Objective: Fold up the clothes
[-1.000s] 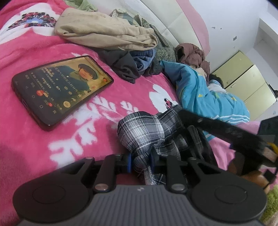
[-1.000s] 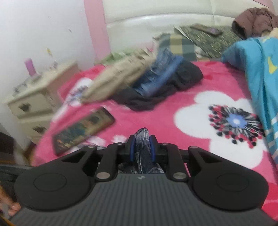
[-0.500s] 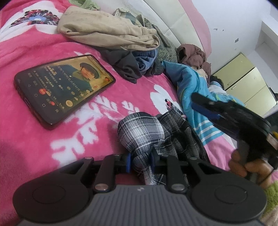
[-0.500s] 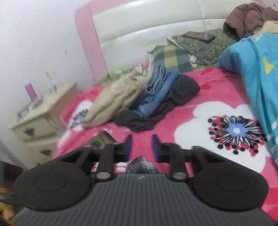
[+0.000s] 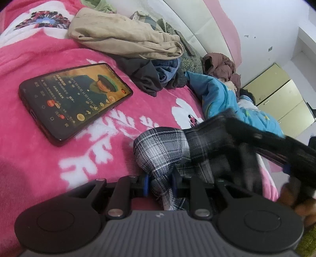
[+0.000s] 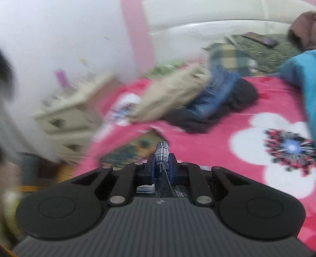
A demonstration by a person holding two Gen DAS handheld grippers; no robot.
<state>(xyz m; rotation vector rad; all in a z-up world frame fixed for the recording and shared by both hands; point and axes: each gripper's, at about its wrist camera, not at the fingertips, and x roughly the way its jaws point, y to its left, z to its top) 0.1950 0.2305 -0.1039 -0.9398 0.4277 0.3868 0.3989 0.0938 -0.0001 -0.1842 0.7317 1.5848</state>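
On the bed (image 5: 29, 168): phone (image 5: 76, 101) at left, lying flat; clothes pile (image 5: 138, 51) behind it, toward the headboard (image 6: 207, 17). Checked garment (image 5: 164, 152) in front, right of the phone, bunched between the left gripper (image 5: 159, 182) fingers, its far end caught in the right gripper (image 6: 162, 165). Quilt (image 5: 223, 98) at right, behind the garment. Nightstand (image 6: 65, 116) beside the bed, left of the pile in the right wrist view.

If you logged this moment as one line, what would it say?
task: fold clothes | left gripper: shut on plaid garment | right gripper: closing on plaid garment | surface: pink blanket | nearby: phone
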